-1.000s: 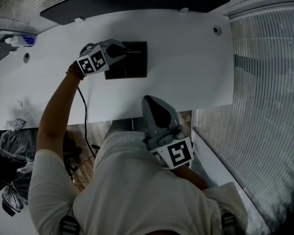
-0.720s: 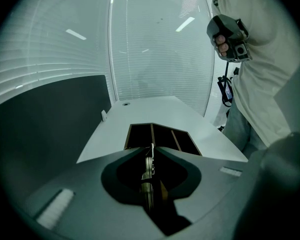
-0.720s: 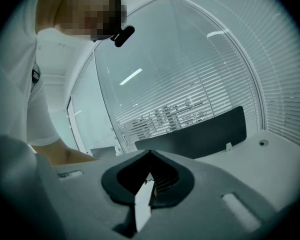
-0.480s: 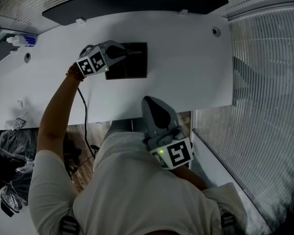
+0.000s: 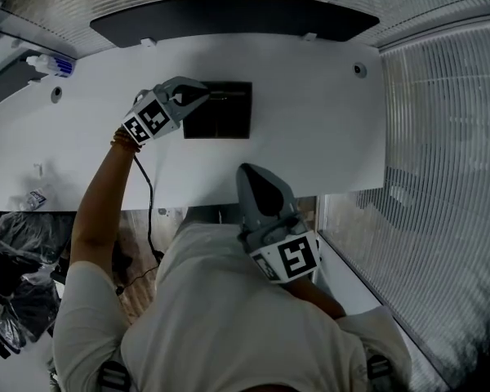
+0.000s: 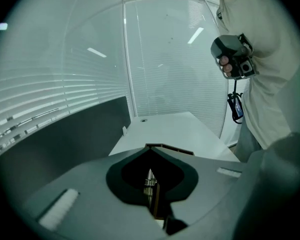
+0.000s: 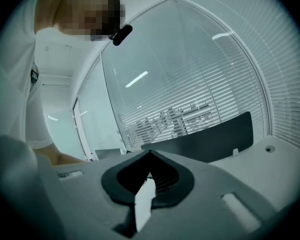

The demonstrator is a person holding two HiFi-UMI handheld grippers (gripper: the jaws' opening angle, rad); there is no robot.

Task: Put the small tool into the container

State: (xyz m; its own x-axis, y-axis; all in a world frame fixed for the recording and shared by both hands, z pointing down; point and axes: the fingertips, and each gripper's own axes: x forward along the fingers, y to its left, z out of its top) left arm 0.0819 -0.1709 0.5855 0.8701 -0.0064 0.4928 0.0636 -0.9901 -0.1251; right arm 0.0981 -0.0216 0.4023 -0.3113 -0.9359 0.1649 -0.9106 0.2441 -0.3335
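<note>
White table (image 5: 310, 129) bears a flat, dark, square container (image 5: 229, 125).

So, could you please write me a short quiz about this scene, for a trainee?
1. Which gripper reaches over the dark container? A left, B right, C neither.
2. True or false: the right gripper has its jaws wide apart.
3. On what does the container stand?
Key: 1 A, the left gripper; its jaws have just closed, and whether anything is between them cannot be told. 2 false, they are shut. 3 the white table.
</note>
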